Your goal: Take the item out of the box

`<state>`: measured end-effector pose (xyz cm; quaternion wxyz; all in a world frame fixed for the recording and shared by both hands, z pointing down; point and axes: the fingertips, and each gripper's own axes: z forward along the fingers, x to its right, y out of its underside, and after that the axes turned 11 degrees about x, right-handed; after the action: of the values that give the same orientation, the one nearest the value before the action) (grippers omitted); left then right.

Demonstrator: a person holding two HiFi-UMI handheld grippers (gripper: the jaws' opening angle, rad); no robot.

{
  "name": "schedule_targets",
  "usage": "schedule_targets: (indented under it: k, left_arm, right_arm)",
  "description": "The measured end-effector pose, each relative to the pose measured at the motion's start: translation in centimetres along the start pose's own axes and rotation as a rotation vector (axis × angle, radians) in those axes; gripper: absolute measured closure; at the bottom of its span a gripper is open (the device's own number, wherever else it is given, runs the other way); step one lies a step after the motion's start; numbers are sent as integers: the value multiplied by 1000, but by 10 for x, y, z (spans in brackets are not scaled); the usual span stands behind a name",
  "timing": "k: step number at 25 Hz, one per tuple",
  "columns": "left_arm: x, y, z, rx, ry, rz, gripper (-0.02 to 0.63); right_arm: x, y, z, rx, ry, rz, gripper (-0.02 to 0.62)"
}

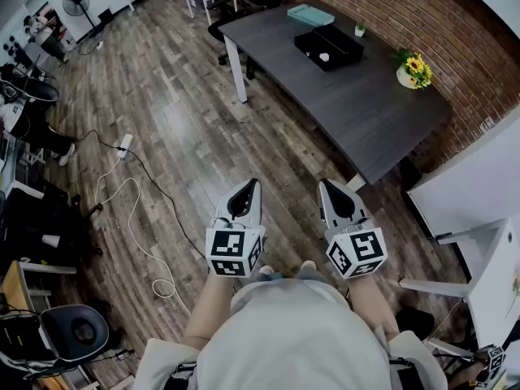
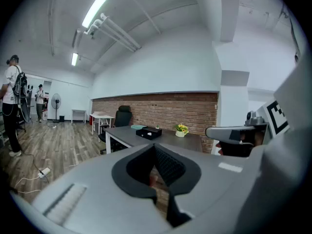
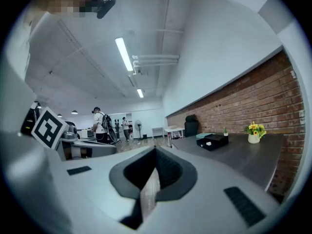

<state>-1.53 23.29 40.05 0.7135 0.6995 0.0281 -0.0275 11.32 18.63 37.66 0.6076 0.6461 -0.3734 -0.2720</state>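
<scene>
A black open box (image 1: 328,47) stands on the far part of a dark grey table (image 1: 366,112), with a small white item (image 1: 324,56) inside it. Both grippers hang over the wooden floor, well short of the table. My left gripper (image 1: 253,184) and right gripper (image 1: 323,184) are side by side, both shut with nothing in them. In the left gripper view the box (image 2: 148,132) lies far ahead beyond the shut left gripper (image 2: 155,149). The right gripper view shows the box (image 3: 212,141) at the right, past the shut right gripper (image 3: 156,154).
A teal box (image 1: 310,15), a small plant (image 1: 360,29) and a pot of sunflowers (image 1: 414,70) share the table. A brick wall (image 1: 406,15) runs behind it. A power strip with cables (image 1: 124,145) lies on the floor at left. An office chair (image 1: 223,24) stands by the table's far end.
</scene>
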Motion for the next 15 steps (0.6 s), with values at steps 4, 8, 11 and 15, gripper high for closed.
schedule_targets:
  k: [4,8,11,15]
  left_arm:
    - [12,-3,-6,11,9,-9,600]
    - [15,-3,-14,15,15,3,600]
    - [17,-4,-18,17,15,1,600]
    - [12,-5,-24,27,17,-2,600]
  right_arm:
    - [-2,-1,-12,-8,-4,-3,597]
    - [-10,-2,-19,-1,-3,3,597]
    - [-15,-4,-22,4,-7,4,597]
    - [-25,-6,-19,17,-8,6,597]
